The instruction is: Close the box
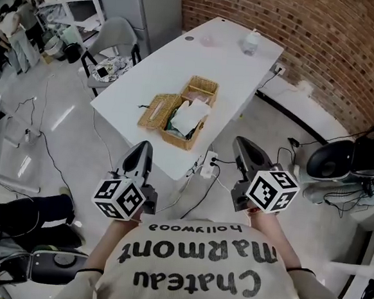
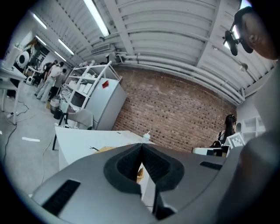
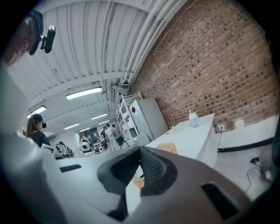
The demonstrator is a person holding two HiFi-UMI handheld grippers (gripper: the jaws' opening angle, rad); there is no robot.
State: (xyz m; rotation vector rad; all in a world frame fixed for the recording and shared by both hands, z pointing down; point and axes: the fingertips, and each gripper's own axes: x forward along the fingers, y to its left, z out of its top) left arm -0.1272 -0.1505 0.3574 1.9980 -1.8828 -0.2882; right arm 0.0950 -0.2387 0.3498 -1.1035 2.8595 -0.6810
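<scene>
A wicker box (image 1: 190, 119) stands open on the white table (image 1: 148, 71), with white paper inside and its wicker lid (image 1: 158, 110) lying flat to its left. Both grippers hang in front of my chest, short of the table's near corner and touching nothing. The left gripper (image 1: 144, 147) is shut, and in the left gripper view (image 2: 141, 146) the jaws meet with nothing between them. The right gripper (image 1: 240, 142) also looks shut and empty (image 3: 140, 151). Part of the box (image 3: 166, 148) shows above the right jaws.
A plastic bottle (image 1: 249, 42) stands at the table's far end. A grey chair (image 1: 115, 40) is at the table's left side. A power strip (image 1: 208, 167) and cables lie on the floor below the near corner. A seated person (image 1: 21, 213) is at left, and black chairs (image 1: 344, 161) at right.
</scene>
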